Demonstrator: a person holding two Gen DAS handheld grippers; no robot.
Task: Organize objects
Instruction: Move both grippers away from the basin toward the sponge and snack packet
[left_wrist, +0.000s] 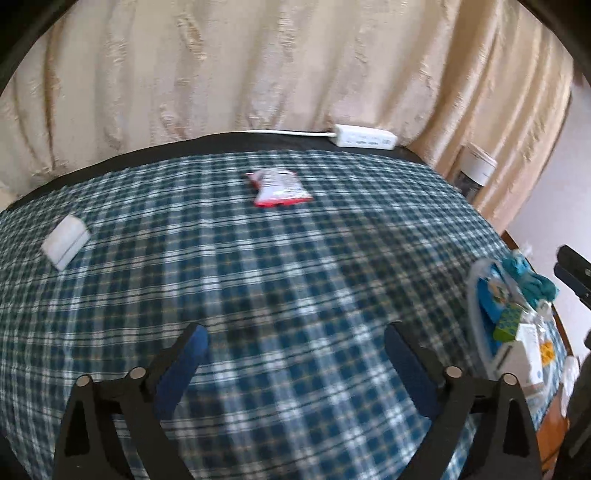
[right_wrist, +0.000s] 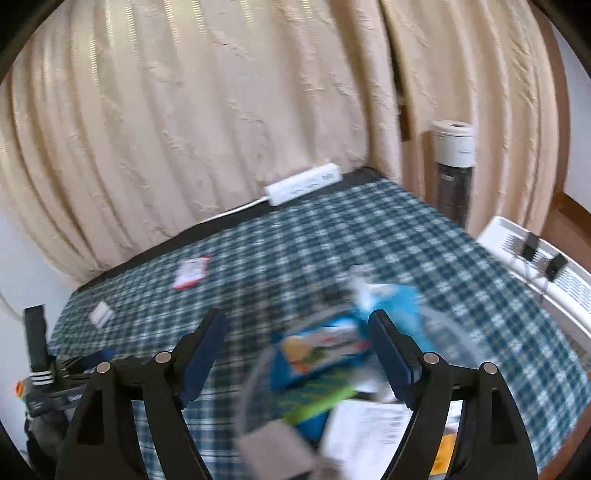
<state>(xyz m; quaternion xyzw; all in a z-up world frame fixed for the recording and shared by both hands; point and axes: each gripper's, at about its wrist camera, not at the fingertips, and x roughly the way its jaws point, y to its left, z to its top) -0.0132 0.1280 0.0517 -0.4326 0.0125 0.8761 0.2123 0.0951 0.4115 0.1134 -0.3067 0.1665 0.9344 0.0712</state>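
Left gripper (left_wrist: 295, 354) hovers over checked cloth (left_wrist: 258, 295) on bench, jaws wide, nothing between. Right gripper (right_wrist: 297, 343) above clear container (right_wrist: 454, 343) of blurred packets, jaws wide, gripping nothing. Red-white packet (left_wrist: 279, 187) lies mid-cloth, well apart from white box (left_wrist: 65, 242) near left edge. Power strip (left_wrist: 365, 136) at far edge by curtain (left_wrist: 258, 66).

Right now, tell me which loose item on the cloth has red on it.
The snack packet mid-table: red-edged, while the small box is plain white.
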